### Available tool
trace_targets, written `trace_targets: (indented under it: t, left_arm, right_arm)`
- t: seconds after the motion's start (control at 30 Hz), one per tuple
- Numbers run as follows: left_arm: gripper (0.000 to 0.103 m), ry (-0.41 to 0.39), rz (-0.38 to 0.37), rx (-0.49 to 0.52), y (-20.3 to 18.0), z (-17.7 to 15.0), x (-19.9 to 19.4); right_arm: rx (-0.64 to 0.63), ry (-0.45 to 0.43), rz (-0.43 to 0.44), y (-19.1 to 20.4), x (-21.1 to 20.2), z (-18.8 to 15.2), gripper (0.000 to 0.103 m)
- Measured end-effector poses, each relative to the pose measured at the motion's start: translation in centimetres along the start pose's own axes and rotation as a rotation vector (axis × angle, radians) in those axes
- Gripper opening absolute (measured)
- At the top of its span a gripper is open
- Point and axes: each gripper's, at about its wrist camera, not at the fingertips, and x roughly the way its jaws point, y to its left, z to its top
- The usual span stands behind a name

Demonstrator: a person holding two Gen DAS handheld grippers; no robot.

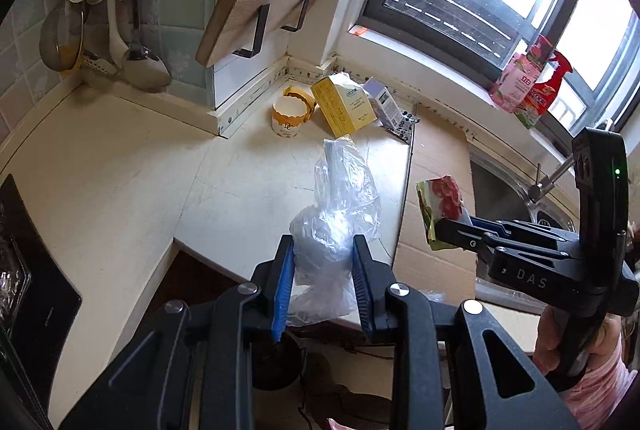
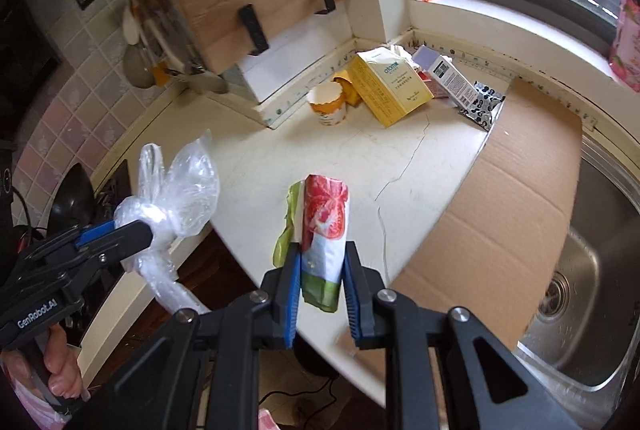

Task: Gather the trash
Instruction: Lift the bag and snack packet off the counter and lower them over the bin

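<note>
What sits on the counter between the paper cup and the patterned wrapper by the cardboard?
The yellow box and, behind it, a white barcoded box lie between the cup and wrapper; clearest in the right wrist view.

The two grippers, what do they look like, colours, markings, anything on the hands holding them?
Both the left gripper and right gripper are matte black linkage frames with silver pivot bolts and ribbed blue finger pads. The right one shows pale "DAS" lettering and a green indicator light; the left reads "GenRobot.AI". Bare hands grip the handles, with pink sleeves. No cables are visible on them.
</note>
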Motion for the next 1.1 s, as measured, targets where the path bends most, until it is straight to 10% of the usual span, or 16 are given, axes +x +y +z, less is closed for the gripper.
trace_targets:
  t: [0.57, 1.1]
  left_arm:
    - [0.026, 0.074, -0.047, 0.061, 3.3, -12.8, -7.1]
    - [0.026, 0.301, 0.044, 0.024, 7.1, -22.6, 3.1]
  right_arm:
    - [0.046, 0.065, -0.002, 9.1, -3.5, -14.9, 0.020]
    - [0.118, 0.327, -0.018, 7.4, 8.7, -22.6, 0.020]
